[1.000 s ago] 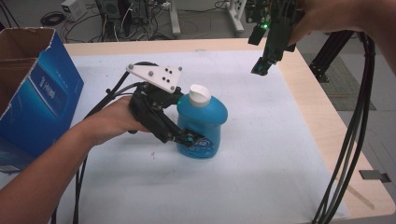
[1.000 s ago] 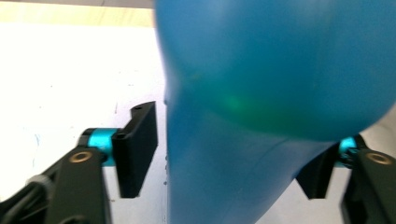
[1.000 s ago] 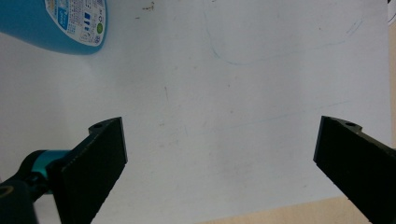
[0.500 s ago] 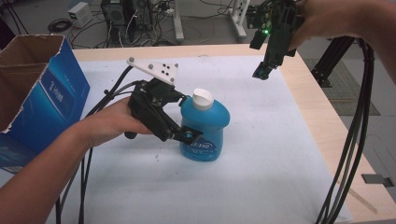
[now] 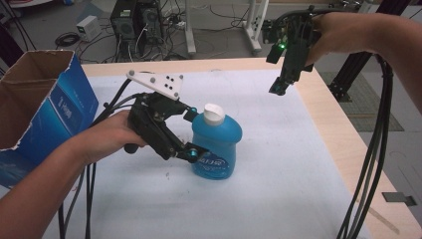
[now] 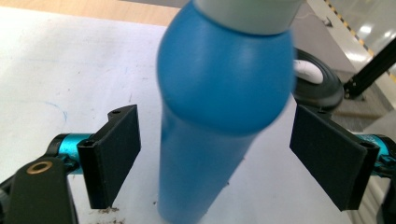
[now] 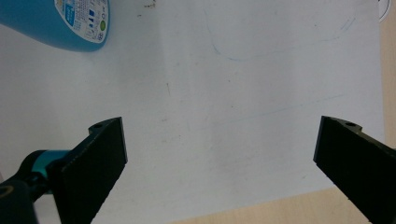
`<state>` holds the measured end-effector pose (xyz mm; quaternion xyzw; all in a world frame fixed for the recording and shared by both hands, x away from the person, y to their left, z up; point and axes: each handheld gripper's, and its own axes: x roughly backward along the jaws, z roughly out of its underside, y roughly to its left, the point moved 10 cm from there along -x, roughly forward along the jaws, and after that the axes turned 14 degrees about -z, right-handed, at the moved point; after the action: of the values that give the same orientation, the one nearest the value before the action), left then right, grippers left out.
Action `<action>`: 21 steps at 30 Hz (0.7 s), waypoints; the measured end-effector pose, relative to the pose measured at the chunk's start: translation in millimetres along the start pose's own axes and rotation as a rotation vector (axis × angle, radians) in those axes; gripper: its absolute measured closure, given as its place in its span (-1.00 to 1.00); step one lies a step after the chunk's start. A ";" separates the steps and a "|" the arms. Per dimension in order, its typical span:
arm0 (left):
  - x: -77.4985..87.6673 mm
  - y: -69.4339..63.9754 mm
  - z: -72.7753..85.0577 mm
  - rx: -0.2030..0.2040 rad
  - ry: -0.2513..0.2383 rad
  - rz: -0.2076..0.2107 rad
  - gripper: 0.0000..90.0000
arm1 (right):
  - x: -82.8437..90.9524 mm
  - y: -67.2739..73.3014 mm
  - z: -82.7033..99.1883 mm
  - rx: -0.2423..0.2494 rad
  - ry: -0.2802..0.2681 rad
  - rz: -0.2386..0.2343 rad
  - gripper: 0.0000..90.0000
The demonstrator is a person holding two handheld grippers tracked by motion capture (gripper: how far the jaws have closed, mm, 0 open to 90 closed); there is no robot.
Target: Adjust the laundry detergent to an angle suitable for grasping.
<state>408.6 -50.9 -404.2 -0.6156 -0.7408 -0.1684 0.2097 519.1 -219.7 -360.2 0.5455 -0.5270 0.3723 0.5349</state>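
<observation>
Left gripper point(image 6: 215, 154): my jaws stand spread on either side of the blue bottle point(image 6: 219, 107), a gap showing on both sides, no pad touching it. Right gripper point(image 7: 219, 168): my jaws wide apart with nothing between them, held high over the far right of the white mat point(image 5: 278, 164). Blue bottle, white cap point(image 5: 214, 114): upright near the mat's centre, label facing the near edge. Blue cardboard box point(image 5: 47, 107): open, tilted, at the table's left edge.
</observation>
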 end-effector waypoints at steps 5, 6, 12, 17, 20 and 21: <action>7.8 4.9 -5.6 -0.002 0.008 -0.061 -0.96 | 0.6 2.5 -1.0 -0.003 -0.009 0.001 -0.96; 10.3 5.8 -6.5 -0.002 0.013 -0.074 -0.96 | 0.9 2.2 -1.1 0.002 -0.008 0.003 -0.96; 30.8 11.1 -12.7 -0.040 0.056 -0.145 -0.96 | 1.1 4.0 -0.6 0.003 -0.015 0.000 -0.96; 63.3 14.5 -13.5 -0.072 0.242 -0.250 -0.96 | 2.9 4.0 1.1 0.008 -0.023 0.003 -0.96; 77.3 9.8 -7.9 -0.034 0.398 -0.261 -0.96 | 3.3 4.8 -0.7 0.014 -0.030 0.000 -0.96; 81.4 8.4 -5.6 -0.021 0.450 -0.265 -0.96 | 3.5 5.0 -1.6 0.015 -0.033 0.001 -0.96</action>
<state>404.8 16.2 -357.4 -0.4623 -0.7479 -0.3347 0.3391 515.2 -218.1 -355.7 0.5554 -0.5330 0.3677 0.5218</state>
